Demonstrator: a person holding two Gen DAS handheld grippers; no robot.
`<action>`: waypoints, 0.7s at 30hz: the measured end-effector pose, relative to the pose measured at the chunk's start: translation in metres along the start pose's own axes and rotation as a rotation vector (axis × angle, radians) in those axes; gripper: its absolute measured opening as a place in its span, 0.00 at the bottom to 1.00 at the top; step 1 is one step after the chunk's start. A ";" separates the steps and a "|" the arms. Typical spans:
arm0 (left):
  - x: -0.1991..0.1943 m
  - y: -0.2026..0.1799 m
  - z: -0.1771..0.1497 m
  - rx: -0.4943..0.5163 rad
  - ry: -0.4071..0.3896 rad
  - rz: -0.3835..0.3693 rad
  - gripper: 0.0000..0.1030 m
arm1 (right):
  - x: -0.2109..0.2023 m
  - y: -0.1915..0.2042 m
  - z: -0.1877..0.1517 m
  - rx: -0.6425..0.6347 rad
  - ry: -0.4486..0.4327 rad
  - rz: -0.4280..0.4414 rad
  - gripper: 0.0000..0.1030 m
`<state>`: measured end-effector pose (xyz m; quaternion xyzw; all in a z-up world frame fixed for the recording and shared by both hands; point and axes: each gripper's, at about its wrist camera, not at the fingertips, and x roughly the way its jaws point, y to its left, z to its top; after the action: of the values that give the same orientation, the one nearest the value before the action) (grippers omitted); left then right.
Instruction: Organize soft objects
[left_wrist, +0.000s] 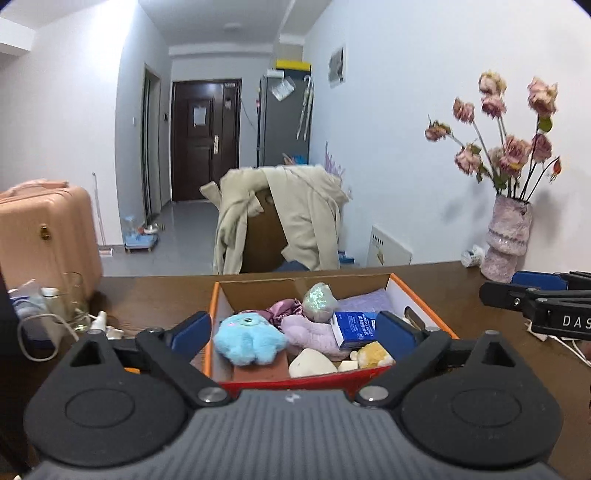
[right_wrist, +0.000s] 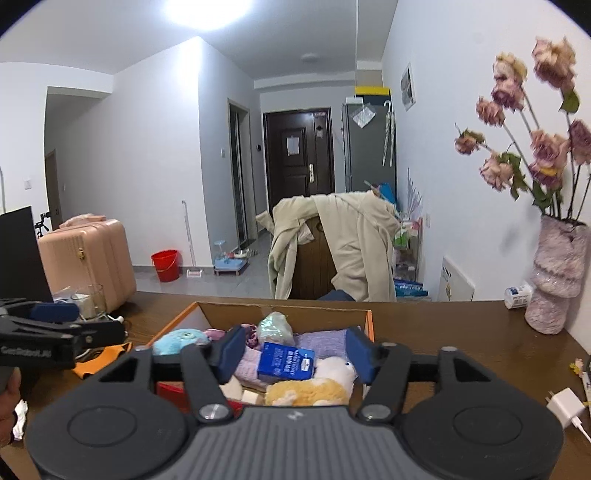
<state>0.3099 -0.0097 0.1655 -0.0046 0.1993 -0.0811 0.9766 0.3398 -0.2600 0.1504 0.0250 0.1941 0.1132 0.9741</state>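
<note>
We see an orange-rimmed cardboard box (left_wrist: 215, 317) on the table, packed with a light-blue plush octopus (left_wrist: 248, 342), lilac fuzzy fabric (left_wrist: 314, 334), a yellow plush (right_wrist: 306, 394) and a blue packet (right_wrist: 285, 361) lying tilted on top

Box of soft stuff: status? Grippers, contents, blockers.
Left gripper open, empty; right gripper open, empty, both short of the box. Blue plush and yellow plush inside. Blue carton lies on the plush pile.
</note>
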 end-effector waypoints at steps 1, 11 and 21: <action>-0.009 0.001 -0.002 -0.002 -0.010 -0.001 0.97 | -0.007 0.004 -0.002 -0.002 -0.007 -0.002 0.69; -0.096 0.009 -0.050 -0.014 -0.082 0.047 1.00 | -0.090 0.049 -0.045 -0.033 -0.063 -0.025 0.79; -0.194 0.001 -0.146 -0.034 -0.198 0.133 1.00 | -0.181 0.090 -0.126 -0.074 -0.177 -0.064 0.86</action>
<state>0.0768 0.0257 0.1063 -0.0159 0.1029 -0.0118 0.9945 0.1101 -0.2133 0.1102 -0.0071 0.1039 0.0866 0.9908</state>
